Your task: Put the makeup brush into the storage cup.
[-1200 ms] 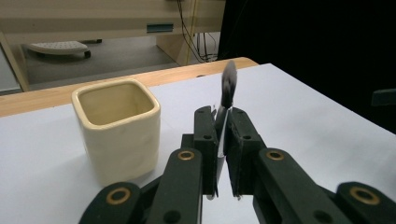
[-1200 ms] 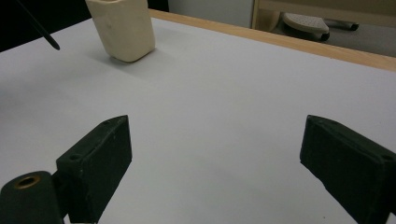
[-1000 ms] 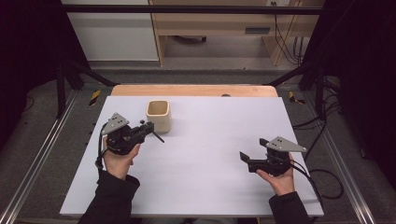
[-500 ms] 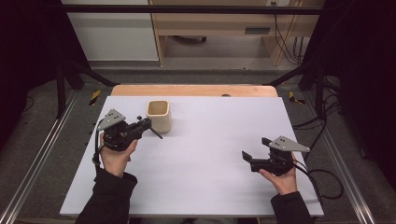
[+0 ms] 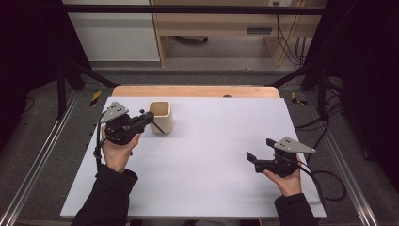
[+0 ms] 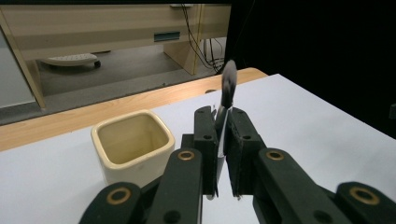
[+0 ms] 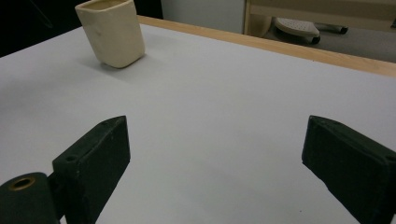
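Left tongs [image 5: 149, 118] moved toward one cup [image 5: 160, 116], gripping one spoon [image 6: 227, 86].

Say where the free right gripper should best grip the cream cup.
Probably across one upper wall of the cream cup, coming from above: it stands upright, mouth open, without a handle. The right gripper has its jaws wide open.

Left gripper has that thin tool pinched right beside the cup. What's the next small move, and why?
Probably carry the left gripper a little further, over the cup's open mouth, before lowering. Its jaws are shut on the thin dark-tipped tool, which sits beside the cup, not above it. The right gripper waits open, far off.
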The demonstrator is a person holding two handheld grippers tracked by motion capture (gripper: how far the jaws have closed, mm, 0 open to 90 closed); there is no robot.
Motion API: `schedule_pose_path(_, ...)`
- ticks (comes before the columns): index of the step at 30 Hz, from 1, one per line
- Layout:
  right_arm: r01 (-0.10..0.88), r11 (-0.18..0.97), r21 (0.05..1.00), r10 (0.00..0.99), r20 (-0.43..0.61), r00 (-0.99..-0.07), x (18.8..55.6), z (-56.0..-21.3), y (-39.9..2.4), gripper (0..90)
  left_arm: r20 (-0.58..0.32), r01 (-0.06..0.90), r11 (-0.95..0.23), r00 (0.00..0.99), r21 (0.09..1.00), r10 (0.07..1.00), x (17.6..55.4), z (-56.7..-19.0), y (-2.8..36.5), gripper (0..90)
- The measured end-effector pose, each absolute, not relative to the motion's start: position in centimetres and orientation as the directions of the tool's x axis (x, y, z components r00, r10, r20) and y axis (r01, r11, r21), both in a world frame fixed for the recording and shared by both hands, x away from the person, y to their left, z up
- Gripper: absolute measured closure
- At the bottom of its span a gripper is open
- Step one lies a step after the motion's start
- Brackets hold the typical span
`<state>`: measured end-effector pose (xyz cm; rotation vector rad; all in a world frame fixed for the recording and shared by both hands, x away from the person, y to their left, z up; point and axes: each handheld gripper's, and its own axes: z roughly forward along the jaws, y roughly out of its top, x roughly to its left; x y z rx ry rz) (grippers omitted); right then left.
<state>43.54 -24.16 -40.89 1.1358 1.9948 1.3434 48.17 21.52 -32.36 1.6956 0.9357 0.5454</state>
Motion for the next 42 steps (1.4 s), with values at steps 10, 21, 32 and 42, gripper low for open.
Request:
schedule_pose_path(10, 0.373, 0.173, 0.912, 0.840, 0.062, -0.540, 43.5, -40.9, -24.2, 8.1, -0.068, 0.299, -0.134, 0.580, 0.945, 0.812, 48.8, -30.7, 21.4, 83.6)
schedule_pose_path(21, 0.370, 0.171, 0.913, 0.837, 0.063, -0.544, 43.5, -40.8, -24.2, 8.0, -0.045, 0.294, -0.151, 0.568, 0.944, 0.822, 49.8, -29.6, 21.3, 83.6)
schedule_pose_path(32, 0.371, 0.175, 0.912, 0.835, 0.062, -0.547, 43.6, -40.9, -24.2, 8.1, -0.016, 0.292, -0.173, 0.548, 0.940, 0.837, 50.9, -28.6, 21.1, 83.6)
schedule_pose_path(42, 0.371, 0.176, 0.912, 0.835, 0.061, -0.546, 43.6, -40.9, -24.1, 8.0, -0.012, 0.310, -0.177, 0.522, 0.934, 0.853, 52.4, -29.0, 21.5, 83.6)
